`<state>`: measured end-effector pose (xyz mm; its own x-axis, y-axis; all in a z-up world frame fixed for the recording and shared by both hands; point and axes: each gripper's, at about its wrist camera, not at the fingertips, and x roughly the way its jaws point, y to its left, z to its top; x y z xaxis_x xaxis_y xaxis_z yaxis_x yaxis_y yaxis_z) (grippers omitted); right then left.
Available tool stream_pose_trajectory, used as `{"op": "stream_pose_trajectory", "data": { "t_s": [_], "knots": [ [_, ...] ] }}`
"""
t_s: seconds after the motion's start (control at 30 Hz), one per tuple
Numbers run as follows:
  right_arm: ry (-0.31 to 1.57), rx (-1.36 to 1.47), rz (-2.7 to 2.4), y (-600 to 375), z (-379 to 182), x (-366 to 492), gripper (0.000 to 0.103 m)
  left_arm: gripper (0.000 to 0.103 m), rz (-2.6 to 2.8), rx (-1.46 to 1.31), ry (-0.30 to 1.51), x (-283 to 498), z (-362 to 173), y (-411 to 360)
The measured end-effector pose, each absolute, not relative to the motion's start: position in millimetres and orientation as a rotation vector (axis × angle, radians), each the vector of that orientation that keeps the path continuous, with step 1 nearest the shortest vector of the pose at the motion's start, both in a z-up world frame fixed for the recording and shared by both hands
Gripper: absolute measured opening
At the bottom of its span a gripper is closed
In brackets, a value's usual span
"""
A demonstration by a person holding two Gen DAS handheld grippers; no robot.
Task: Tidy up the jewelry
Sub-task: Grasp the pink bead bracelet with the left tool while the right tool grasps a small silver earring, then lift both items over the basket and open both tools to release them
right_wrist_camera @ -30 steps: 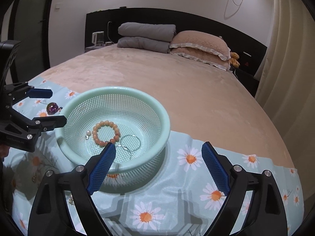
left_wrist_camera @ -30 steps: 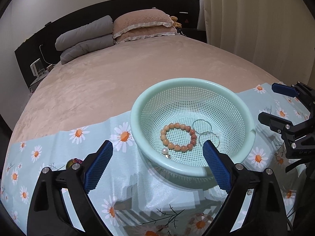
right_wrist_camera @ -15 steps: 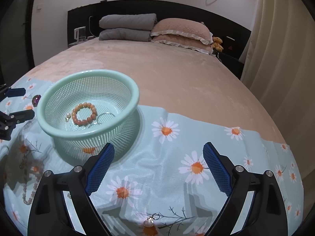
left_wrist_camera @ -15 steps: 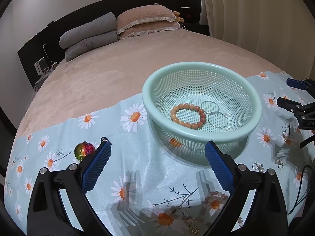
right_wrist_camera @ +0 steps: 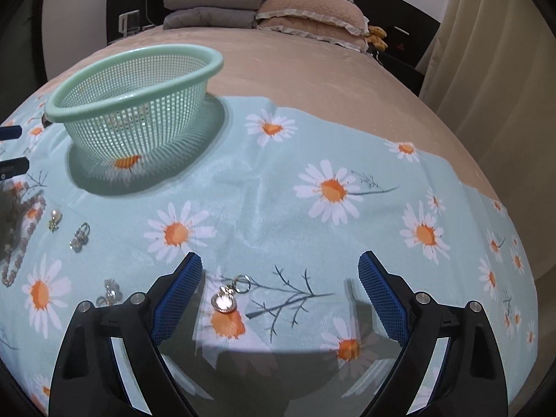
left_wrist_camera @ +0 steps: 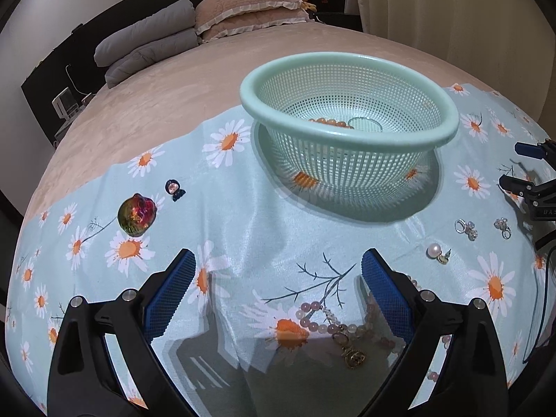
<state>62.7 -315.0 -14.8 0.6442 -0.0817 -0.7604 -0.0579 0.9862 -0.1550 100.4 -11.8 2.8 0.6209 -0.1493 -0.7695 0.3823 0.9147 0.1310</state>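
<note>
Your left claw (left_wrist_camera: 276, 281): released, jaws wide apart, nothing between them, held above the daisy cloth (left_wrist_camera: 243, 215). Just below and between its pads lies a pink bead bracelet (left_wrist_camera: 312, 316) with a gold charm (left_wrist_camera: 353, 357) touching it. Right of the claw: a pearl earring (left_wrist_camera: 436, 253), then two rings (left_wrist_camera: 465, 227) and (left_wrist_camera: 503, 226), farther right. Left of the claw: an iridescent ball (left_wrist_camera: 136, 214), and just beyond it a small dark figurine (left_wrist_camera: 173, 189).

Your right claw (right_wrist_camera: 279, 283): released, jaws wide apart, grasping nothing. A silver pendant (right_wrist_camera: 226, 299) with a ring clasp lies on the cloth just inside its left pad. Left of that pad sits a small silver piece (right_wrist_camera: 111, 288); farther left a ring (right_wrist_camera: 80, 236), the pearl earring (right_wrist_camera: 55, 217) and the bead bracelet (right_wrist_camera: 21, 239) at the left edge.

Basket (left_wrist_camera: 448, 111): mint-green mesh, upright on the cloth, far of both claws. Inside, an orange bead bracelet (left_wrist_camera: 328, 122) and a thin bangle (left_wrist_camera: 365, 122) show over the near rim.

Cloth lies on a bed (right_wrist_camera: 312, 69); pillows (right_wrist_camera: 312, 10) and folded grey blankets (right_wrist_camera: 215, 3) at the far end.
</note>
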Motion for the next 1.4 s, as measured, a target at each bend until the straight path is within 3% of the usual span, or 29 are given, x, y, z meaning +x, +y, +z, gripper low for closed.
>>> {"op": "stream_pose_trajectory", "data": {
  "t_s": [0.27,0.43,0.5,0.63,0.7,0.87,1.0,1.4],
  "knots": [
    [0.868,-0.144,0.0,-318,-24,55,0.085,0.095,-0.427,0.299,0.896,80,-9,-27],
    [0.864,-0.149,0.089,-309,-26,48,0.052,0.093,-0.434,0.341,0.927,77,-21,-39],
    [0.869,-0.139,0.134,-306,-26,47,0.032,0.084,-0.447,0.329,0.94,78,-26,-40],
    [0.877,-0.135,0.185,-299,-27,47,0.015,0.065,-0.485,0.323,0.935,74,-24,-44],
    [0.88,-0.153,0.202,-294,-28,46,0.007,0.045,-0.499,0.348,0.934,70,-22,-49],
    [0.878,-0.173,0.21,-291,-27,45,0.005,0.02,-0.52,0.357,0.944,66,-21,-56],
    [0.881,-0.193,0.21,-288,-26,45,0.005,0.009,-0.516,0.306,0.97,75,-19,-52],
    [0.89,-0.182,0.215,-292,-21,45,0.005,0.006,-0.517,0.275,0.948,78,-11,-55]
  ]
}}
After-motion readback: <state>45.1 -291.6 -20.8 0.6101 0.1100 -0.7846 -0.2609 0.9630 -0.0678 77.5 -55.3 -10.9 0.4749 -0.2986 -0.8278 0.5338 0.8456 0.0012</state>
